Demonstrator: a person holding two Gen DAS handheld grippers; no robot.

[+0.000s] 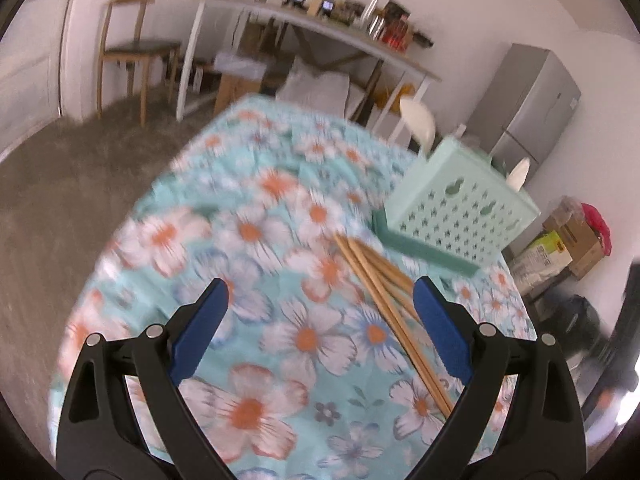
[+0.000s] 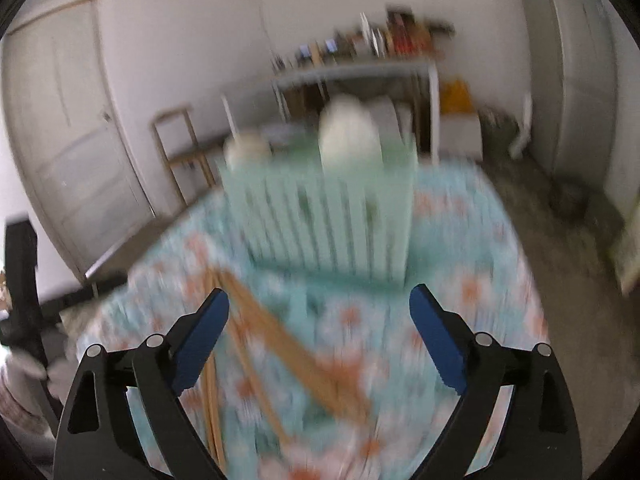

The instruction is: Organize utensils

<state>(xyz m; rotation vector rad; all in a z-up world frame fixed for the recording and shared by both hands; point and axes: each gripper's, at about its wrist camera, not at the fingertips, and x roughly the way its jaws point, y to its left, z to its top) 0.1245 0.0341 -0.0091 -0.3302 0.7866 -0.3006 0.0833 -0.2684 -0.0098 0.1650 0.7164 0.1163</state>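
Your left gripper [image 1: 320,300] is released, jaws wide above the floral desk [image 1: 260,240], with the bamboo chopsticks [image 1: 384,300] lying flat on the cloth just in front of the mint utensil basket [image 1: 452,204]. Your right gripper [image 2: 319,308] is released too, facing the basket, where white spoons [image 2: 348,136] stand upright; this view is blurred

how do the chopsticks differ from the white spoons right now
The chopsticks lie flat on the flowered tablecloth, outside the green basket; the white spoons stand upright in it. The chopsticks are thin, straight and tan; the spoons are white with rounded ends. Neither is gripped.
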